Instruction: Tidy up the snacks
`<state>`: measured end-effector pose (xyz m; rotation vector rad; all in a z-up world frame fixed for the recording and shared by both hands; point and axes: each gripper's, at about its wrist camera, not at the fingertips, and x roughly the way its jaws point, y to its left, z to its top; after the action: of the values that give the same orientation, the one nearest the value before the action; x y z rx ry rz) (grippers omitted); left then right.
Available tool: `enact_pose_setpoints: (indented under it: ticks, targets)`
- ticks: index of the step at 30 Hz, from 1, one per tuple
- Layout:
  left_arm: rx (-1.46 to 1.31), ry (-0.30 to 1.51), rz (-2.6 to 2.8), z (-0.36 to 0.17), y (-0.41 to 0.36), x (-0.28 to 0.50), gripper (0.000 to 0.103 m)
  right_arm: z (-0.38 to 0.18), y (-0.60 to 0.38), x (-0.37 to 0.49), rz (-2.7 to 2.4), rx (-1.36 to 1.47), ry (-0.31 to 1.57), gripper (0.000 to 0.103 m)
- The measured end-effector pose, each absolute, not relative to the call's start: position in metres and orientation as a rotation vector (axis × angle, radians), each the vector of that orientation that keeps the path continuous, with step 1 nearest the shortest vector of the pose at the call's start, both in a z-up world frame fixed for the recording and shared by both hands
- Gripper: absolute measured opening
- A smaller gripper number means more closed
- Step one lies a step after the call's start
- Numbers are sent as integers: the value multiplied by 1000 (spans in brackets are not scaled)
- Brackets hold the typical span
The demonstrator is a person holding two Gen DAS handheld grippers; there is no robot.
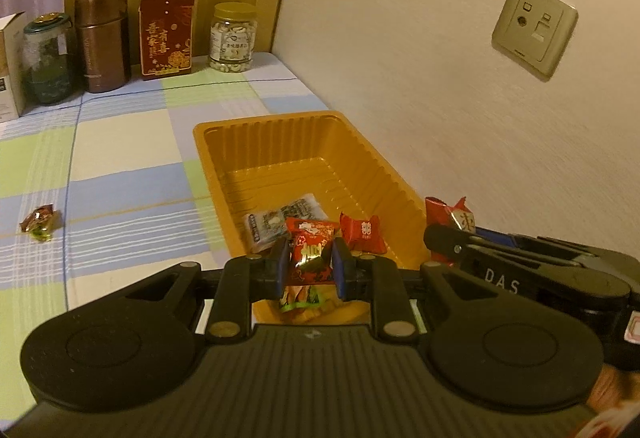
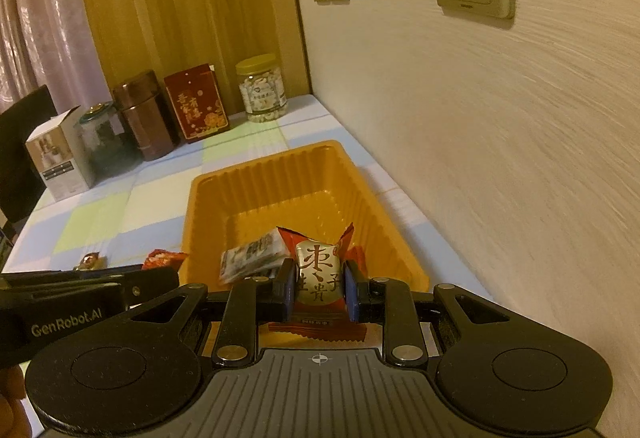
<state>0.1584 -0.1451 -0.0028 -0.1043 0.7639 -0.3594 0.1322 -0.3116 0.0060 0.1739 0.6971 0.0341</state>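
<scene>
A small red foil-wrapped snack (image 1: 310, 258), pinched at its middle by the left gripper (image 1: 308, 270), hangs over the near end of an orange plastic tray (image 1: 280, 142). It looks light, crinkly and slippery. The right gripper (image 2: 320, 288) pinches a red-and-gold date candy (image 2: 318, 274) likewise. One wrapped candy (image 1: 39, 223) lies far left on the checked surface (image 1: 132, 158).

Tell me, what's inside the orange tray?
In the orange tray lie a grey-white packet and a red candy. Its far half looks bare. The fingers and their held snacks cover the near end, so more may hide there.
</scene>
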Motion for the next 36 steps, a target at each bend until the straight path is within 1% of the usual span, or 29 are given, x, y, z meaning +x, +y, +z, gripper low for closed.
enact_pose_setpoints:
  ticks: [16,18,19,20,36]
  targets:
    - [-93,792,-352,-28,-161,208,20,-15,-325,182,30,184,720,25]
    - [-83,795,-351,-31,-164,211,23,-17,-326,186,27,192,724,25]
    - [-79,796,-353,-32,-165,212,33,-18,-326,187,27,195,725,25]
    - [-80,796,-355,-33,-164,212,40,-19,-327,188,28,197,727,25]
    - [-143,794,-267,-33,-119,189,41,-14,-322,189,74,229,728,26]
